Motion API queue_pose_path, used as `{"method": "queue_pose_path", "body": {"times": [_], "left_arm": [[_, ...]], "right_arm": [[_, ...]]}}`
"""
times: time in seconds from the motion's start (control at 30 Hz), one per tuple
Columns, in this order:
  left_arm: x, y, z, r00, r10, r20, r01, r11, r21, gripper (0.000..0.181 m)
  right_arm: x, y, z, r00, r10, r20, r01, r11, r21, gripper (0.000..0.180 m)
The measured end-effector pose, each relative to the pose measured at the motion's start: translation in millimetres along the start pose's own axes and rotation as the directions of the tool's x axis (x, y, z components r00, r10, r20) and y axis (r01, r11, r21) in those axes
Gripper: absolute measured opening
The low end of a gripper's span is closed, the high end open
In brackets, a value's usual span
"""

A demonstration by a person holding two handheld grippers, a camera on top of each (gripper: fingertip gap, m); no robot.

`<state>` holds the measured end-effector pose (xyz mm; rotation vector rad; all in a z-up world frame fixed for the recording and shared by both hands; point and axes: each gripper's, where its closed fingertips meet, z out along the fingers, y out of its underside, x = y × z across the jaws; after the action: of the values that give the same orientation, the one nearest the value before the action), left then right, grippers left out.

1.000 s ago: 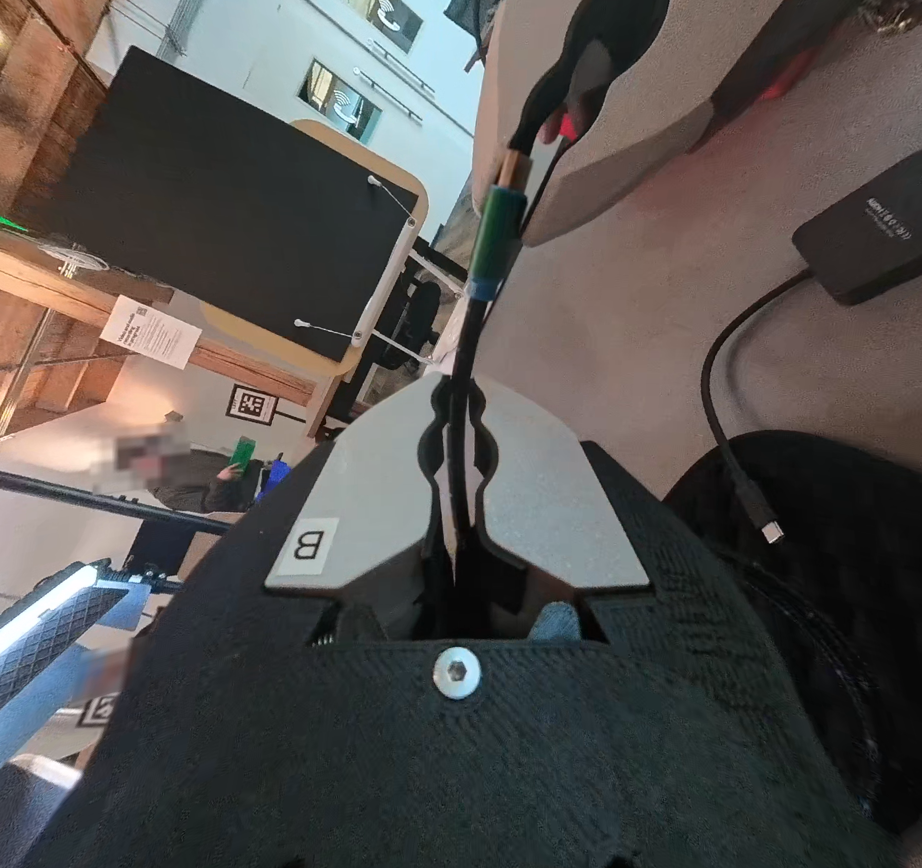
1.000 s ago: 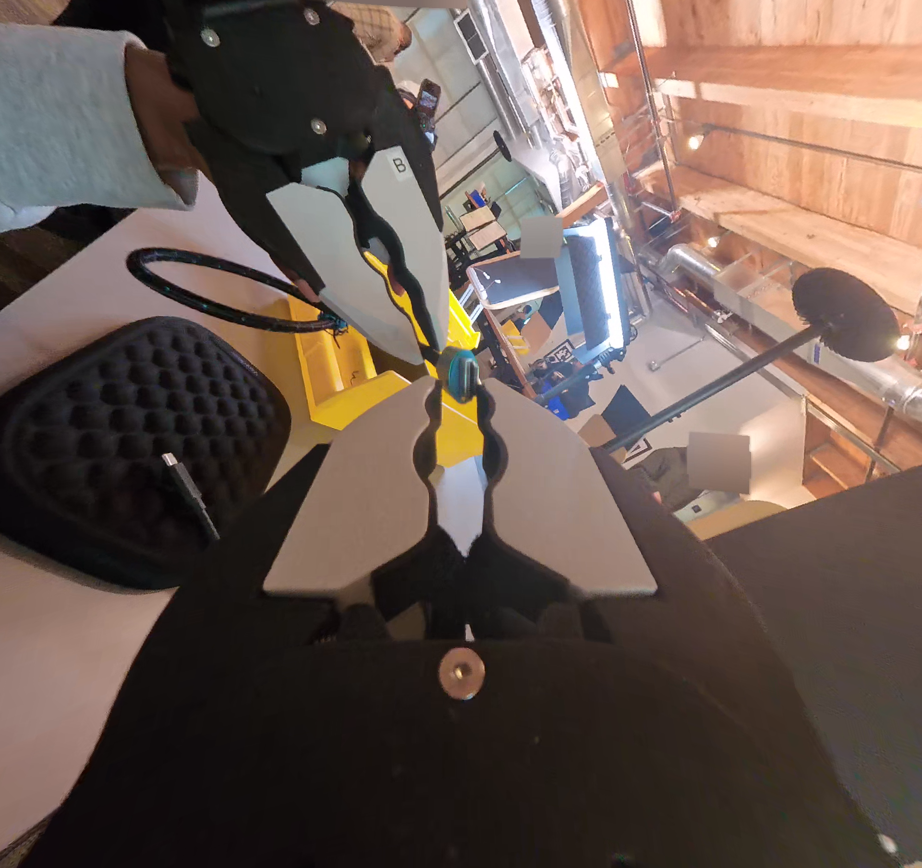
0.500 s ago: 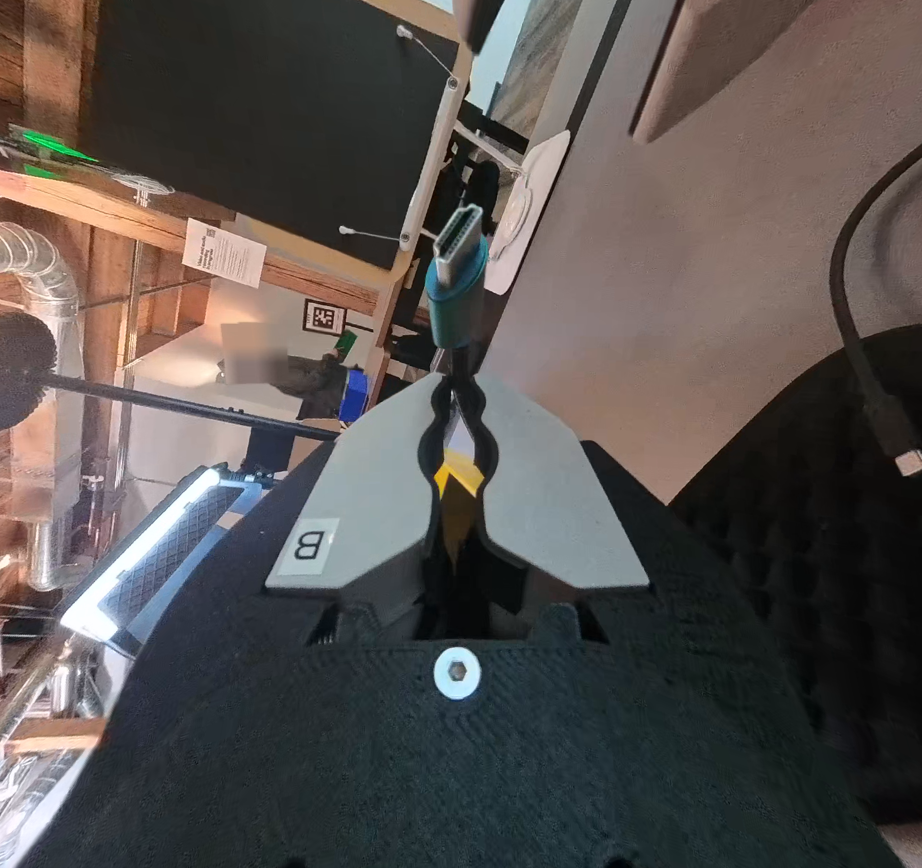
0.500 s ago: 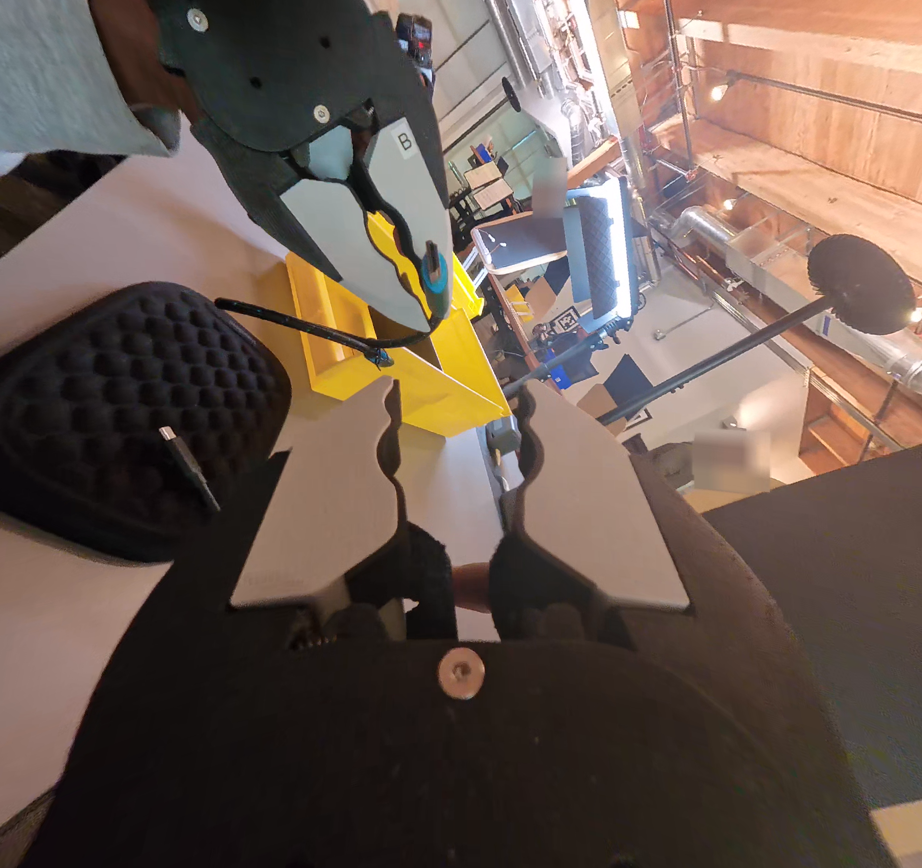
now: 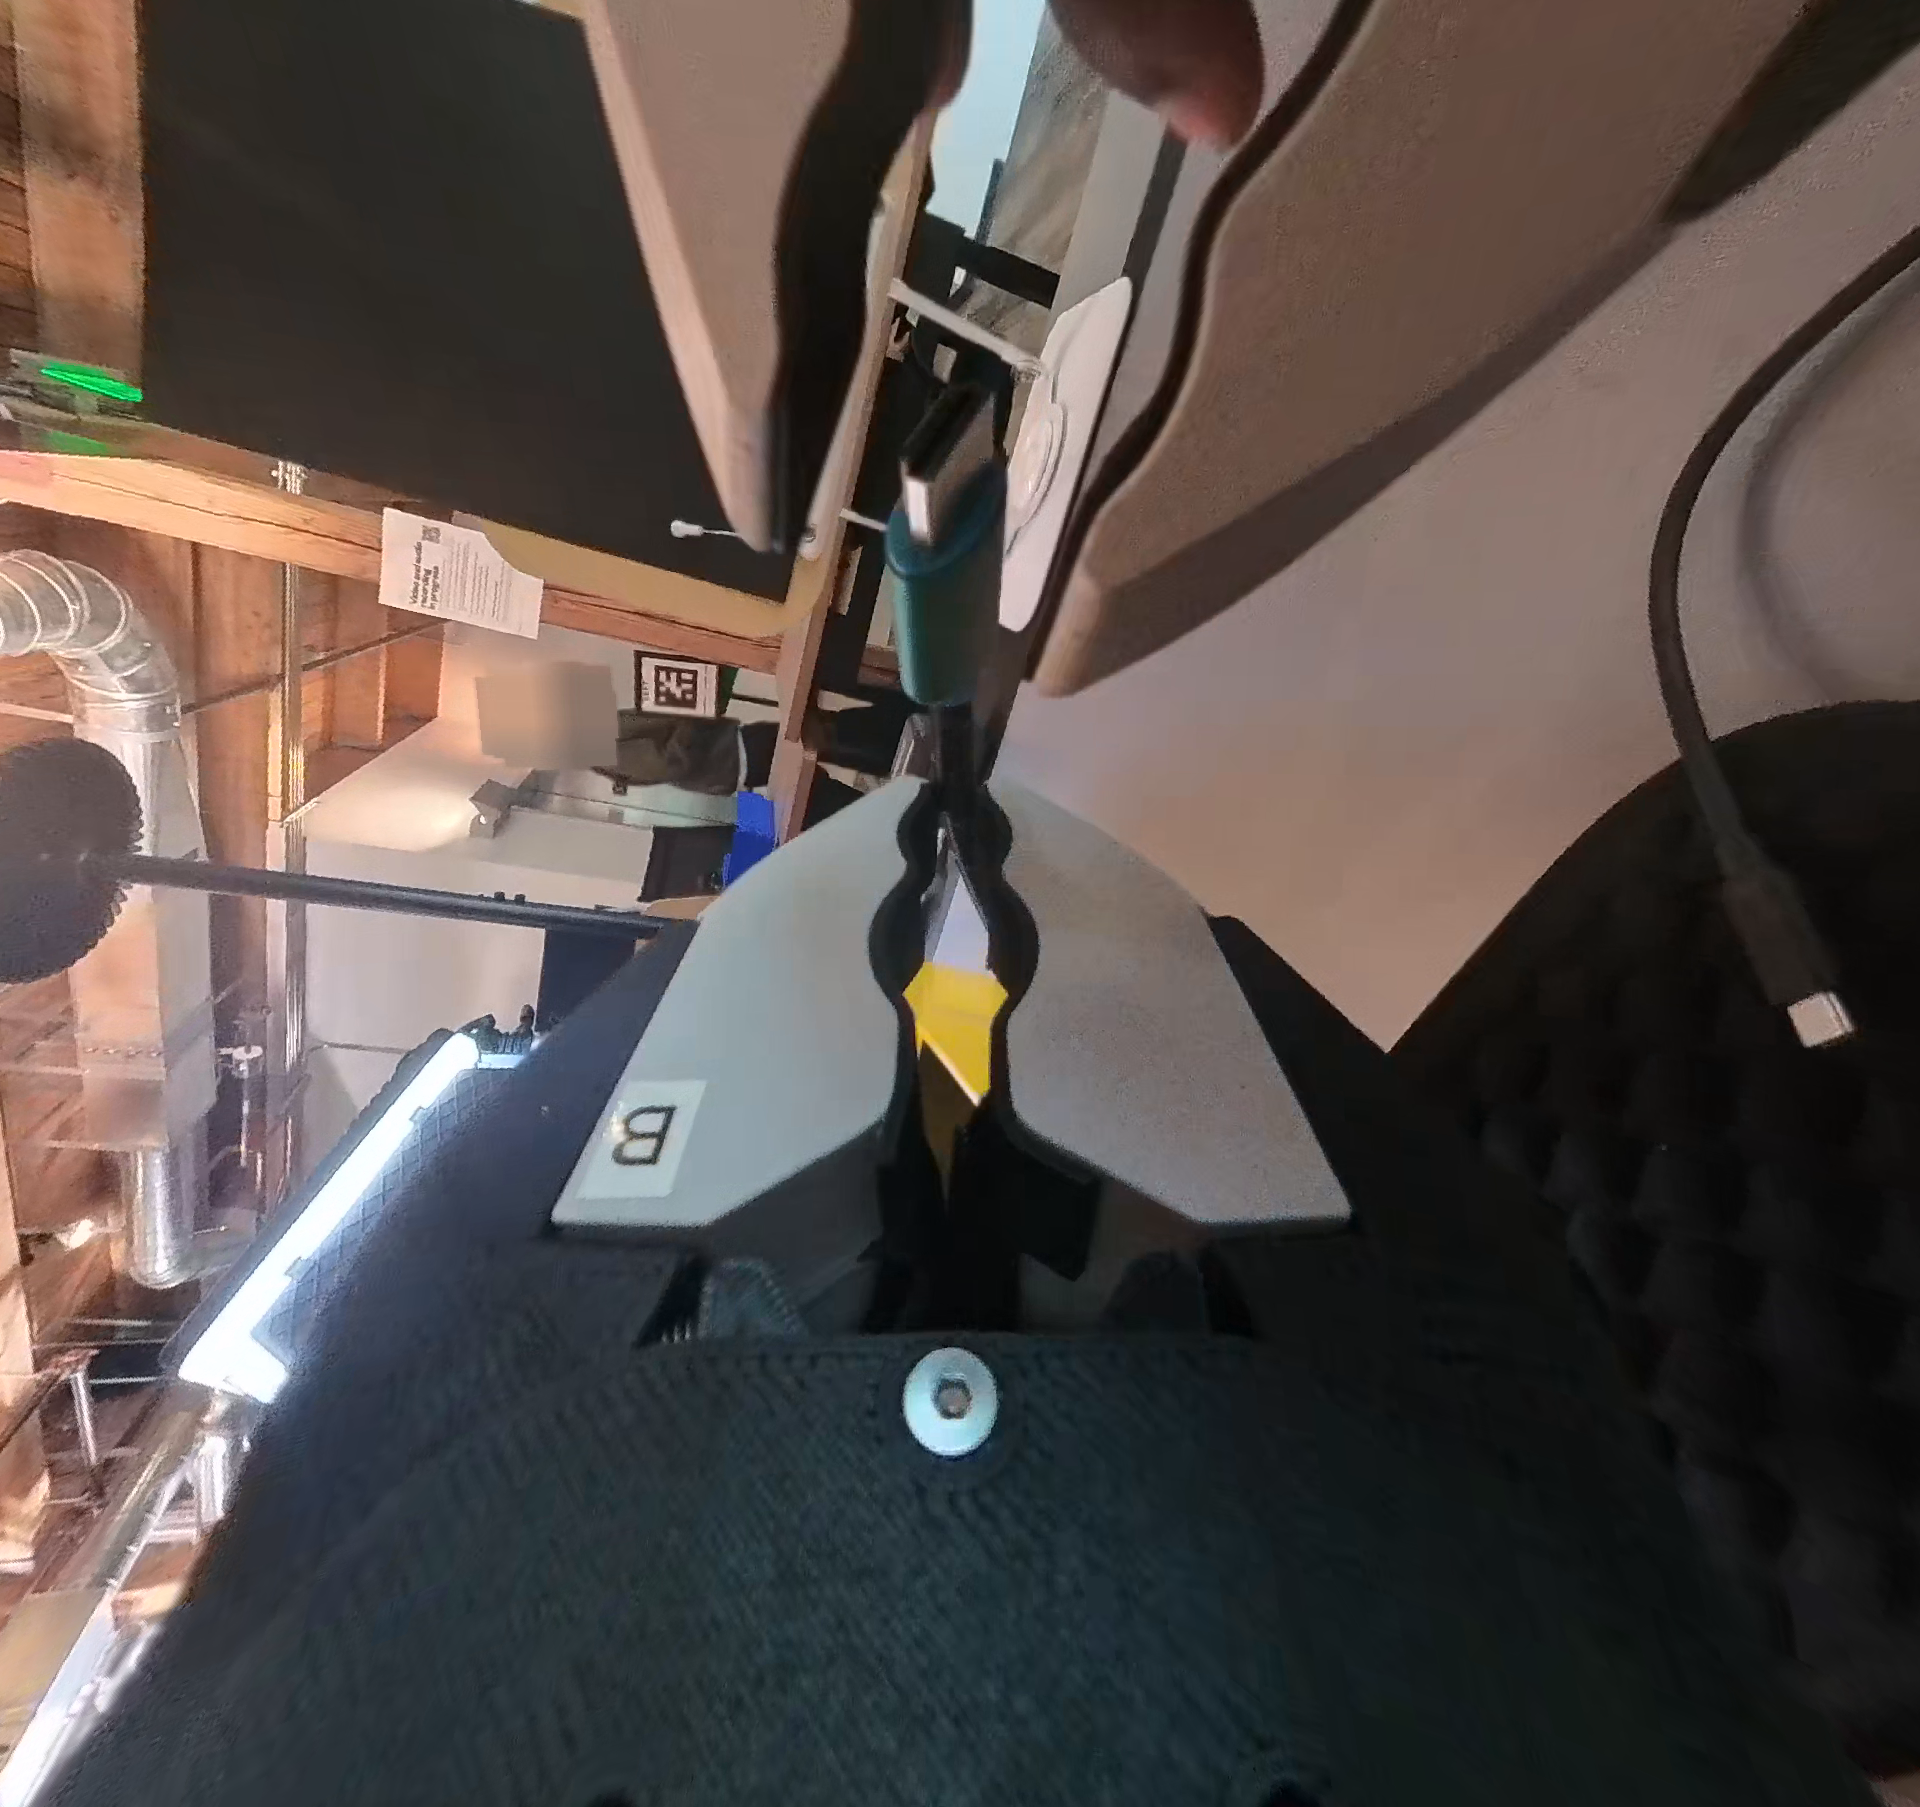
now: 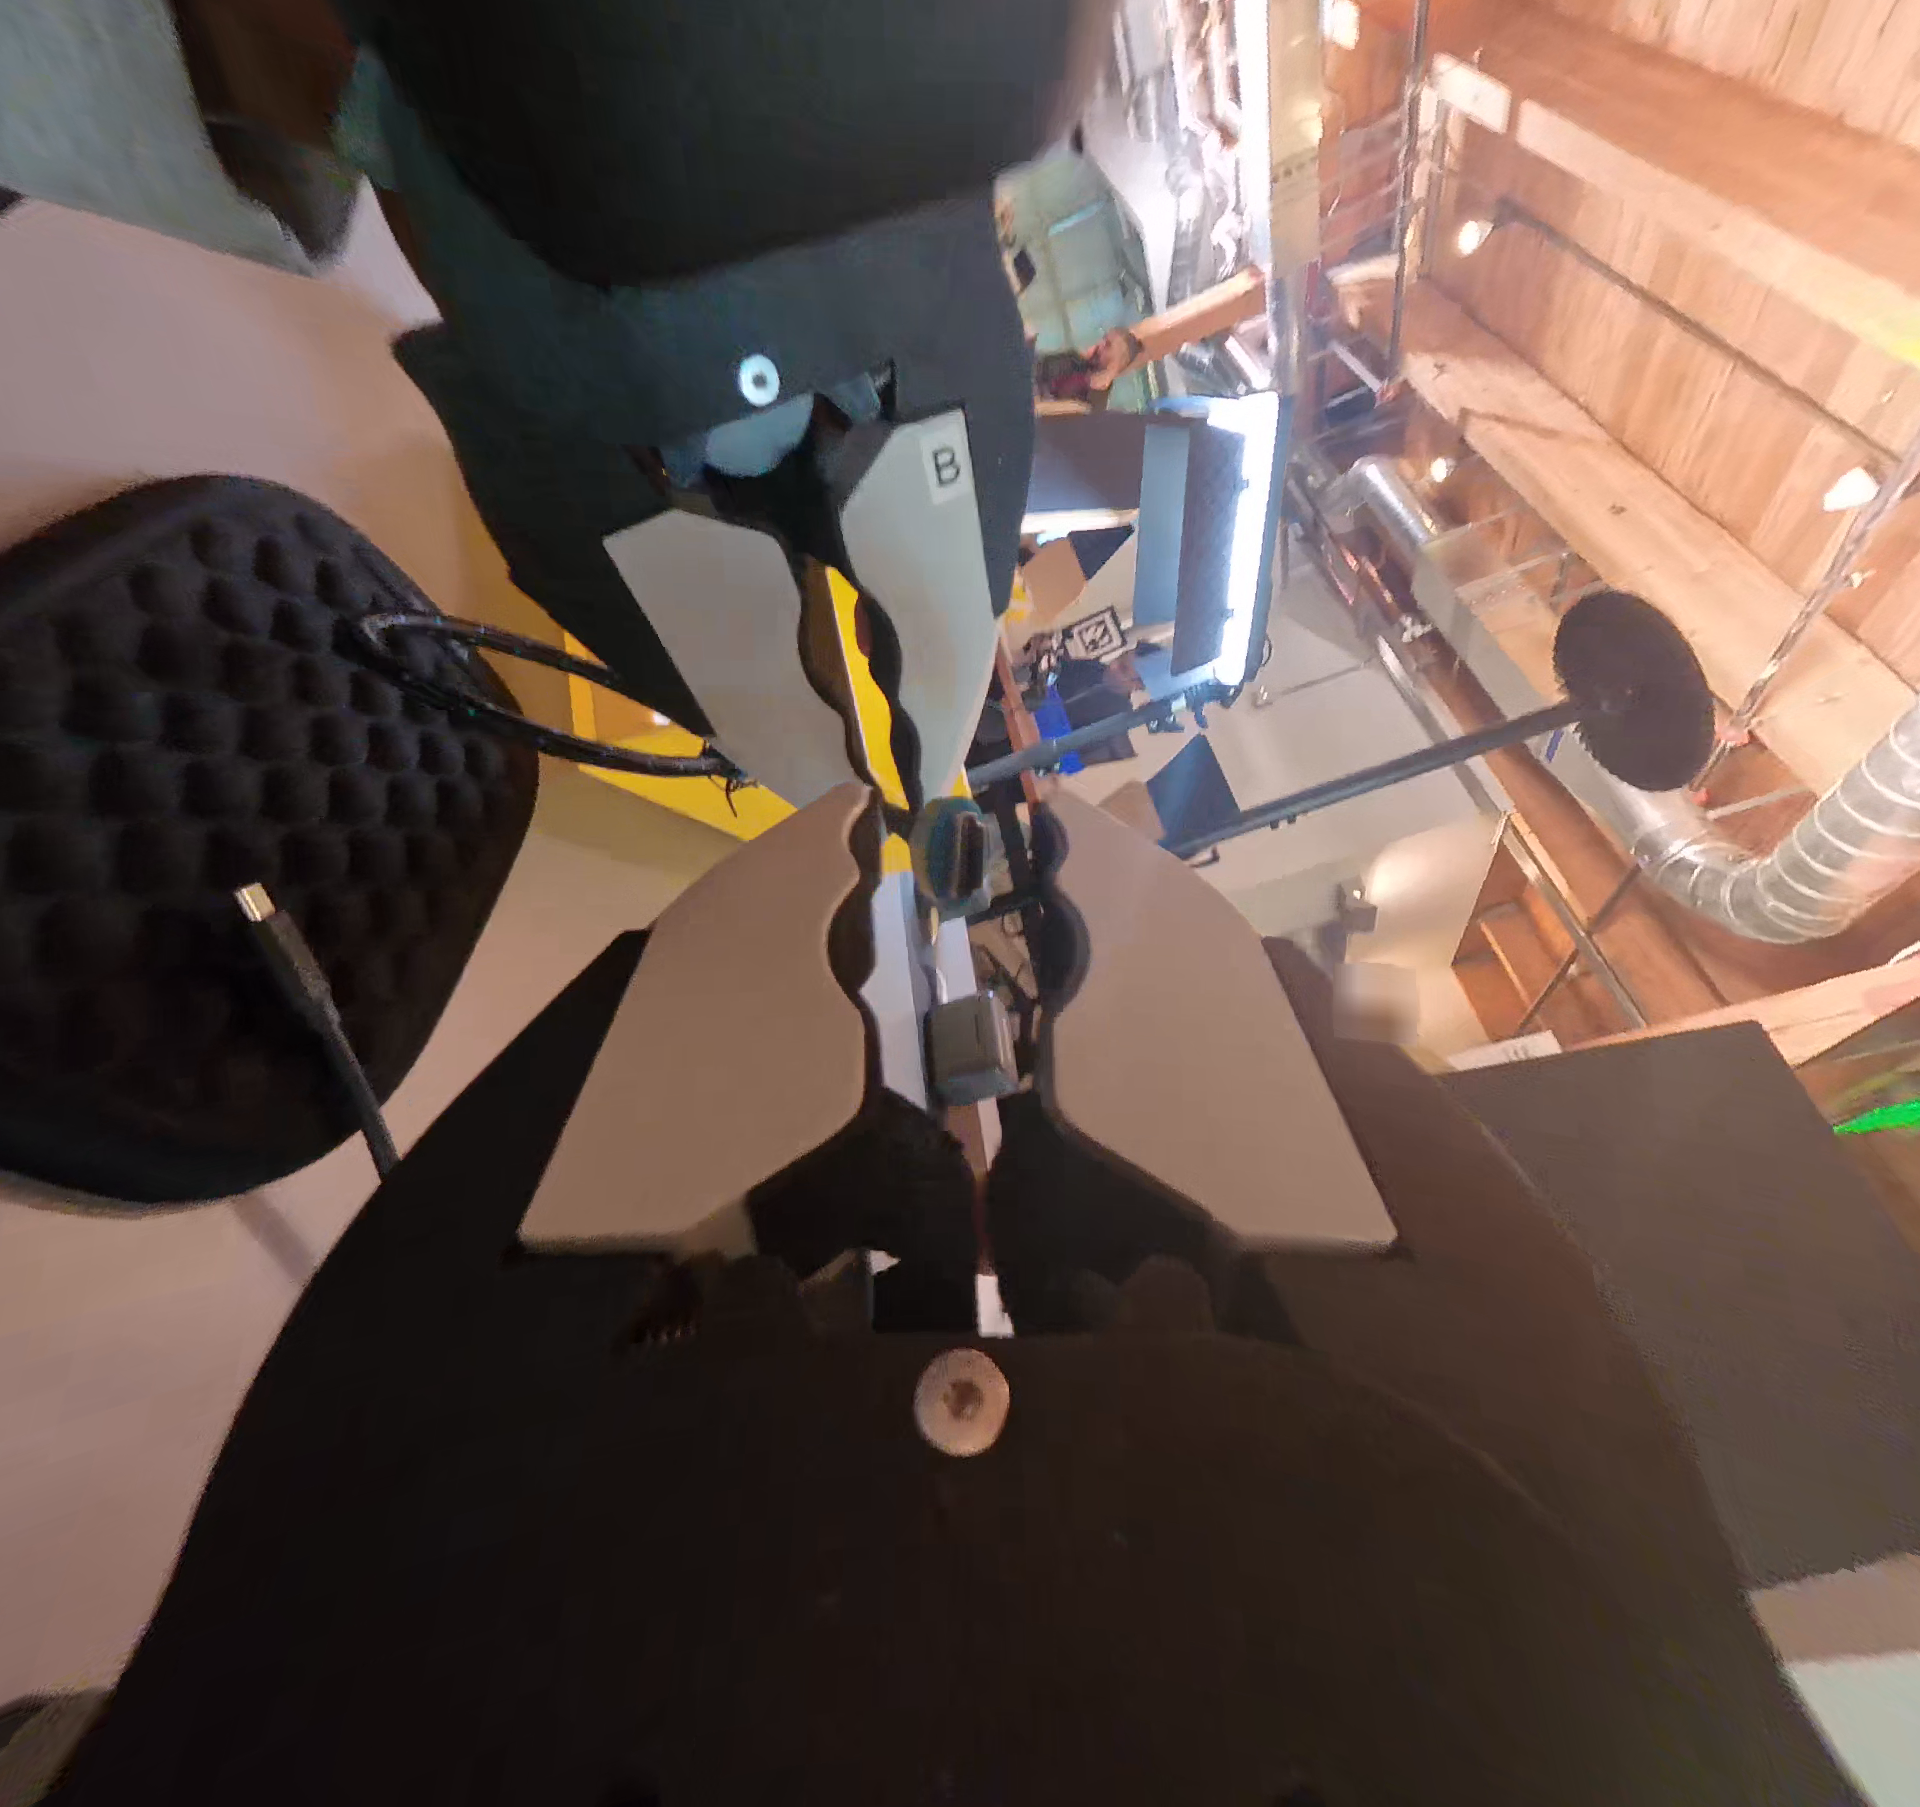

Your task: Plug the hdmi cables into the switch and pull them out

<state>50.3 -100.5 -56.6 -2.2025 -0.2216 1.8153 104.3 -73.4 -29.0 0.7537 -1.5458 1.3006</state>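
Black hand-held gripper [image 5: 956, 801], grey fingers [image 5: 769, 1009], silver screw [image 5: 948, 1414].

Black cable [image 5: 1704, 677] cut off top-right

- Right gripper [image 6: 951, 848] is held with fingers apart around teal HDMI plug [image 6: 948, 858].
- Plug's cable is pinched by left gripper [image 6: 883, 786].
- Black dimpled pad [image 6: 156, 770] is seen left, on table [image 6: 135, 355].

Small white sticker bearing one black letter [image 5: 642, 1137] on a grey finger of the left gripper [image 5: 951, 801], white paper notice [image 5: 457, 573] on the far wooden beam [image 5: 260, 521], print too small to read, black-and-white square code marker [image 5: 675, 685] just right of it.
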Motion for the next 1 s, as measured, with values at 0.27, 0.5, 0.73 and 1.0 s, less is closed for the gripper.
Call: {"method": "queue_pose_path", "body": {"times": [0.27, 0.5, 0.73, 1.0], "left_arm": [[-6.7, -10.3, -4.8, 0.994, -0.111, -0.005, 0.111, 0.985, 0.13, 0.007], [-57.3, -23.3, -79.1, 0.741, -0.543, -0.395, 0.662, 0.493, 0.565, 0.023], [-124.6, 86.5, -125.3, 0.196, -0.6, -0.776, 0.78, -0.384, 0.493, 0.029], [-60.0, -48.2, -80.0, 0.141, -0.272, -0.952, 0.953, -0.222, 0.205, 0.057]], "right_arm": [[1.7, -0.2, -3.9, 0.99, -0.134, 0.04, 0.135, 0.99, -0.033, 0.011], [41.9, -29.1, -33.9, 0.964, -0.263, 0.027, 0.26, 0.962, 0.083, 0.011], [96.6, -109.0, -99.7, 1.0, -0.027, -0.008, 0.026, 0.84, 0.542, 0.011], [86.5, -136.1, -85.5, 0.992, 0.121, 0.031, -0.106, 0.693, 0.713, 0.011]]}}
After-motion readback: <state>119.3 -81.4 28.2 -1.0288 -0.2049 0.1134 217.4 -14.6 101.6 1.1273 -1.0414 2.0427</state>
